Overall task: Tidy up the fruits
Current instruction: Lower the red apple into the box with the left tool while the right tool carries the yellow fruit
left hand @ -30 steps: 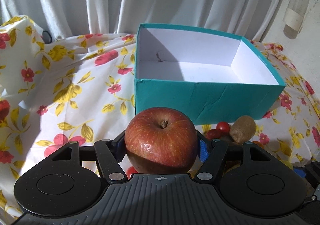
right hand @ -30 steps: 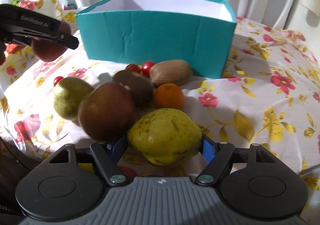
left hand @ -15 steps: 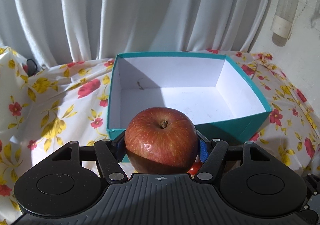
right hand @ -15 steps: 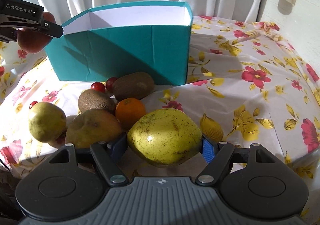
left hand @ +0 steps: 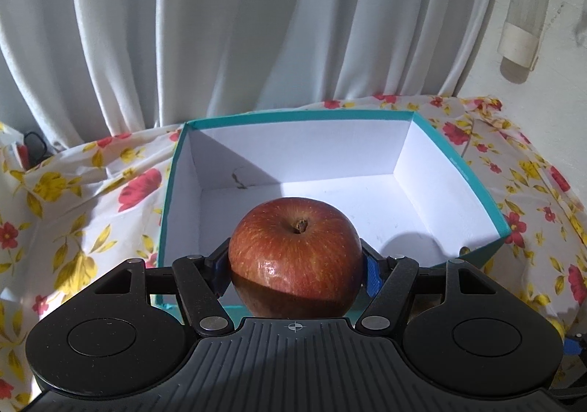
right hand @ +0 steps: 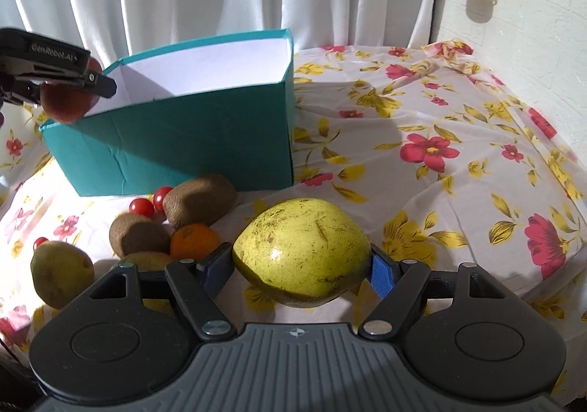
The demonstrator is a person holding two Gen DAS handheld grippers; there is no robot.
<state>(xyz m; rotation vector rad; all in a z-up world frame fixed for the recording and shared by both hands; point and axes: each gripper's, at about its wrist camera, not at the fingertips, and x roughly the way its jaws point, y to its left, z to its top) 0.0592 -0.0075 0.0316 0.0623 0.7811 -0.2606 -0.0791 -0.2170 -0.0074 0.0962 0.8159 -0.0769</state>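
A red apple (left hand: 295,250) is clamped in my left gripper (left hand: 293,267), held over the near edge of the teal box (left hand: 167,206) with its bare white inside. From the right wrist view that apple (right hand: 66,104) and the left gripper (right hand: 91,81) hang at the box's (right hand: 183,140) left corner. My right gripper (right hand: 301,265) is shut on a yellow-green pear (right hand: 302,250), lifted above the flowered cloth to the right of the fruit pile.
On the cloth in front of the box lie two kiwis (right hand: 200,199), cherry tomatoes (right hand: 141,206), an orange (right hand: 194,241) and a green pear (right hand: 60,274). White curtains hang behind. A wall (right hand: 532,26) stands at the right.
The left gripper has carried the apple forward and up, from in front of the box to over its near edge. The right gripper has lifted the pear and swung right, away from the pile.
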